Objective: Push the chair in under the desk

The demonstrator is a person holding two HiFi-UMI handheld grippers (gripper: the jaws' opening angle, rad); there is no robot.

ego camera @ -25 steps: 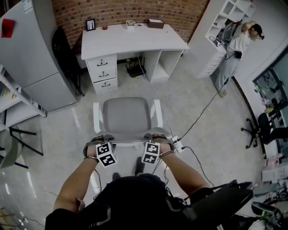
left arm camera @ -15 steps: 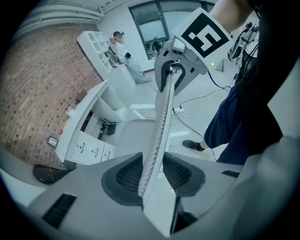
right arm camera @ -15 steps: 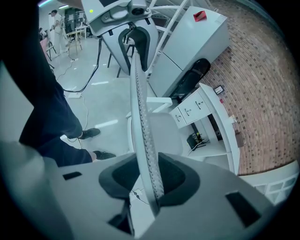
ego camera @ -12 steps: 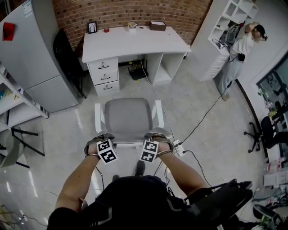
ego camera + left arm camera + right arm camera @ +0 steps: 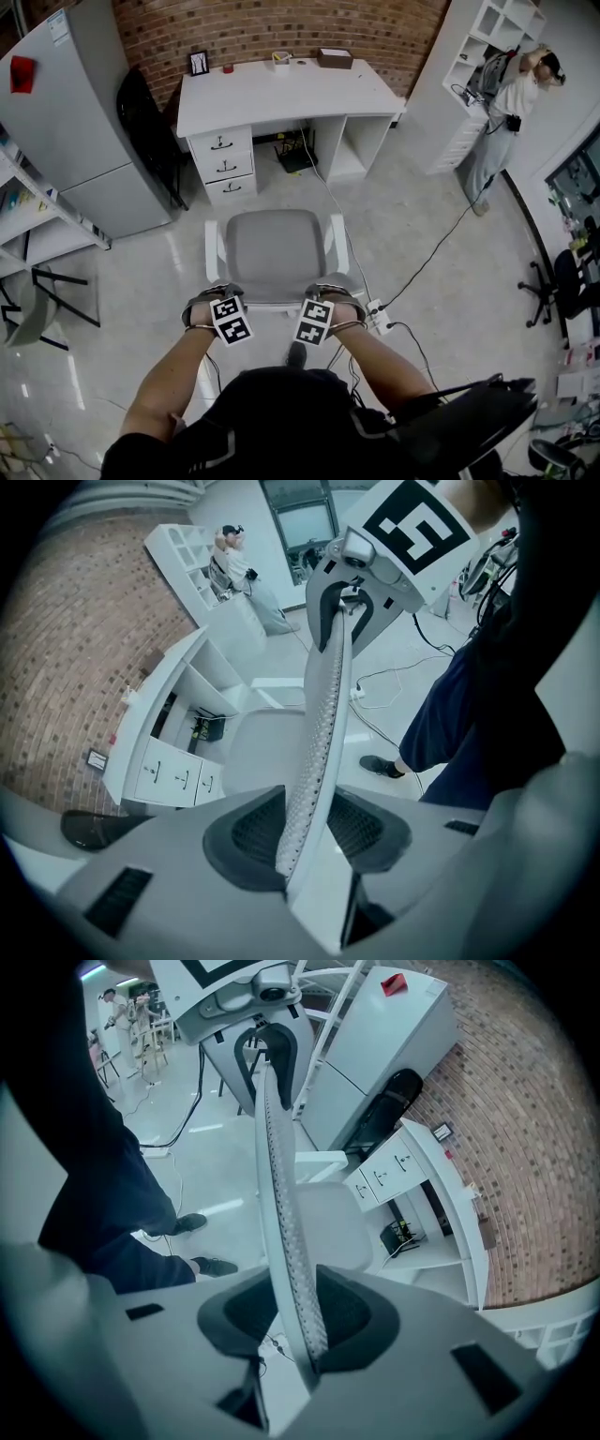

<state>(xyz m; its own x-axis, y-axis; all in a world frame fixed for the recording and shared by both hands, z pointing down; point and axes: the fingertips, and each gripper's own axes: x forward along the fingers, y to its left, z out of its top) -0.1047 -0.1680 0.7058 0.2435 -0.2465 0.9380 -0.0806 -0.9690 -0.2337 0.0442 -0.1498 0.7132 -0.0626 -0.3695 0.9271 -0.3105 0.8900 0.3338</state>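
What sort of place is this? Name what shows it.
Likely an office or workroom: a white desk against a brick wall, a grey office chair before it, and white shelving at the right.

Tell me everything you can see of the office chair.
The grey-seated white office chair stands upright on the glossy pale floor, facing the white desk but apart from it, not yet under. It has two white armrests and a white-framed mesh backrest. The left tongs and right tongs each clamp the backrest's top edge.
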